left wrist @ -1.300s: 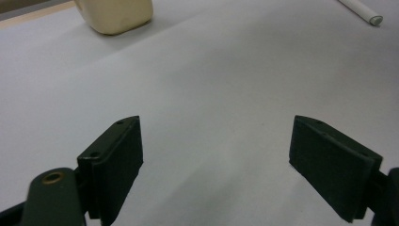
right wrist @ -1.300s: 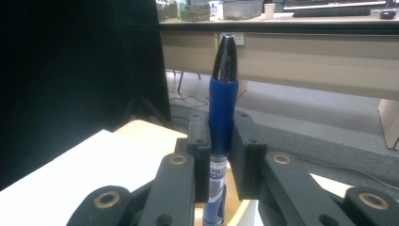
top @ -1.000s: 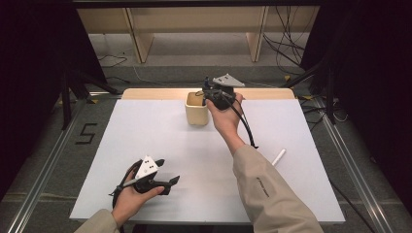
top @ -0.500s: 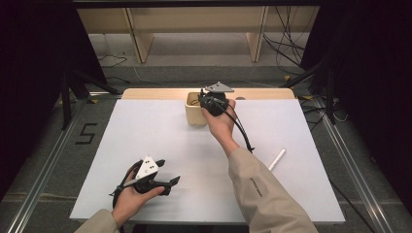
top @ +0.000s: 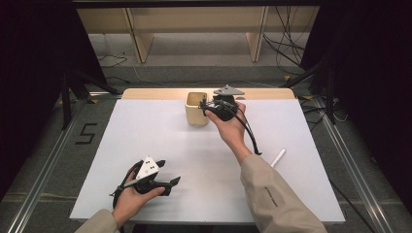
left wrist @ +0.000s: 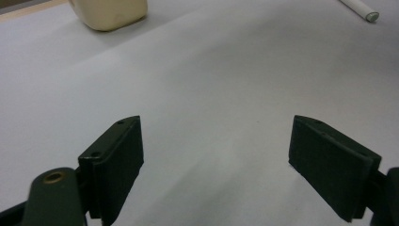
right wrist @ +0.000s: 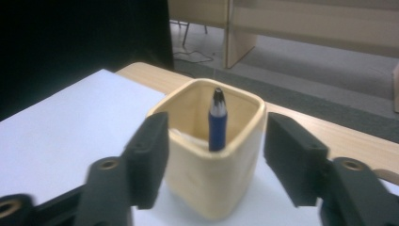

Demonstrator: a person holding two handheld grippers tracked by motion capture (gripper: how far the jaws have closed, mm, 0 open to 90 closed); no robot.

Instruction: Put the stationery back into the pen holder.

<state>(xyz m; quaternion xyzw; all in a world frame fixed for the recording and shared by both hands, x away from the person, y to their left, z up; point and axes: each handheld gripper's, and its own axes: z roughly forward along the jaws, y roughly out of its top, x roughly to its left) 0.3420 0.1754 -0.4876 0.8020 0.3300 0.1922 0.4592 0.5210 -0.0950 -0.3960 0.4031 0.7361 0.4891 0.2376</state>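
since your right tool (right wrist: 214, 165) has just been opening, jaws wide with nothing gripped, the blue pen (right wrist: 217, 123) stands in the cream cup (right wrist: 214, 188) at the tabletop's (top: 160, 145) far edge. it looks light, stiff, slippery; pinch mid-barrel. left tool (left wrist: 216, 160) rests wide, empty.

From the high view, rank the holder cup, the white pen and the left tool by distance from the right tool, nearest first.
1. Cream holder cup, right beside the right tool, at its left.
2. White pen, lying toward the table's right edge.
3. Left tool, near the front edge.
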